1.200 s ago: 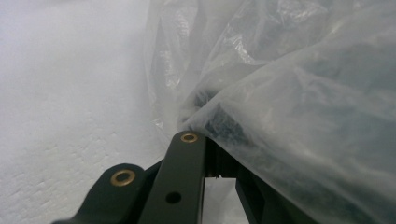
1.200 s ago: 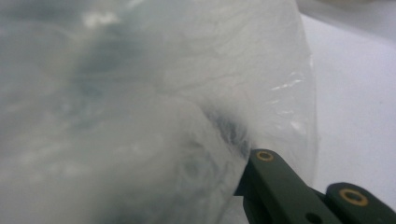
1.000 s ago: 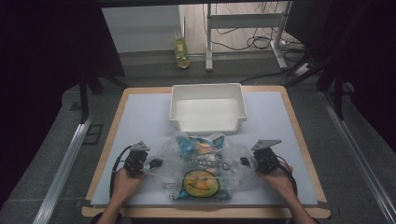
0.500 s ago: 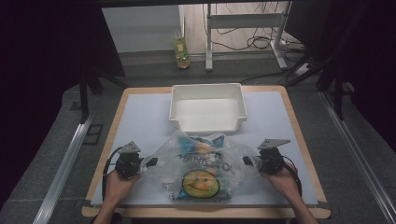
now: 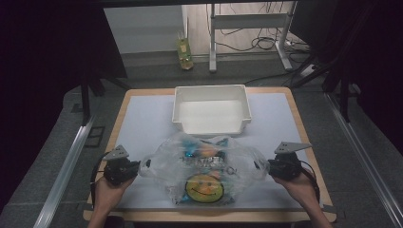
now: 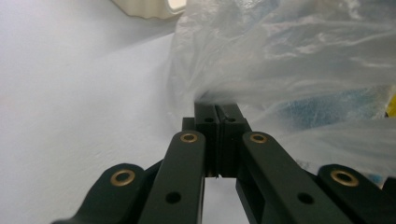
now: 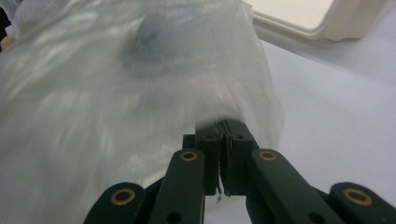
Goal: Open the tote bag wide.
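A clear plastic bag [image 5: 204, 164] with a yellow smiley print and blue and orange items inside is stretched between both grippers over the near part of the table. My left gripper [image 5: 142, 165] is shut on the bag's left edge; in the left gripper view the film [image 6: 289, 56] bunches into the closed jaws of the left gripper [image 6: 217, 109]. At the bag's right edge my right gripper [image 5: 260, 166] is shut on it, and the right gripper view has the plastic [image 7: 140, 79] pinched at the tip of the right gripper [image 7: 223, 125].
A white rectangular bin [image 5: 212, 110] stands empty behind the bag at mid-table. The pale mat [image 5: 142, 118] covers the wooden table, whose front edge lies just below the hands. A bottle [image 5: 184, 51] stands on the floor beyond.
Both hands have drawn outward and risen, pulling the bag wider and tauter between them. The left gripper moved left, the right gripper moved right.
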`<act>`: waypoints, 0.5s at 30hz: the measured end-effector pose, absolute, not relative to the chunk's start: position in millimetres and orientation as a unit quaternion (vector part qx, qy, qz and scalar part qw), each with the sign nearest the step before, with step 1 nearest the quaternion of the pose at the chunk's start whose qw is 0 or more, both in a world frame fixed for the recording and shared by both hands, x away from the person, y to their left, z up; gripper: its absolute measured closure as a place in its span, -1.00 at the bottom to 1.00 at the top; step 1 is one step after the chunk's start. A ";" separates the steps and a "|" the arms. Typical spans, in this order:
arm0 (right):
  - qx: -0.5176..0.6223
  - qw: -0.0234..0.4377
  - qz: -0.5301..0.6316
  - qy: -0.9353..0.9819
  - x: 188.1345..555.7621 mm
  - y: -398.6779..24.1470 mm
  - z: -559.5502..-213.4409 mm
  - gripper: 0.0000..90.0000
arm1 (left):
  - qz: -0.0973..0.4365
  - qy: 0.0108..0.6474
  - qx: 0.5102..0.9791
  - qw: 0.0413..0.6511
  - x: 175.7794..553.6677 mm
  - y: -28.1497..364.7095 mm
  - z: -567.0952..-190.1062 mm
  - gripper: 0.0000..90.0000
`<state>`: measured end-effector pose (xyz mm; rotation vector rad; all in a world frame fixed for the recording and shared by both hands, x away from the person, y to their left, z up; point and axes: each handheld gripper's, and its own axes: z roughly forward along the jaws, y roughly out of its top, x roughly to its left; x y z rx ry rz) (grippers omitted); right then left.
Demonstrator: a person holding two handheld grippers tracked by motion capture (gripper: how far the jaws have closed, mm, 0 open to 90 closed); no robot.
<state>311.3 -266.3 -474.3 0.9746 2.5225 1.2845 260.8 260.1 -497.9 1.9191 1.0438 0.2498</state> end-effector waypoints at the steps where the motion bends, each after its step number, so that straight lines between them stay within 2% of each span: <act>1: 0.328 0.077 0.426 0.840 310.2 -268.7 -473.4 0.91 | 0.102 0.426 0.777 0.453 259.4 262.9 -498.1 0.99; 7: 0.343 0.088 0.423 0.834 306.7 -286.0 -469.2 0.91 | 0.111 0.450 0.764 0.448 250.8 284.2 -496.0 0.99; 15: 0.355 0.098 0.438 0.820 306.4 -303.0 -446.2 0.91 | 0.133 0.446 0.749 0.470 241.3 300.7 -462.3 0.99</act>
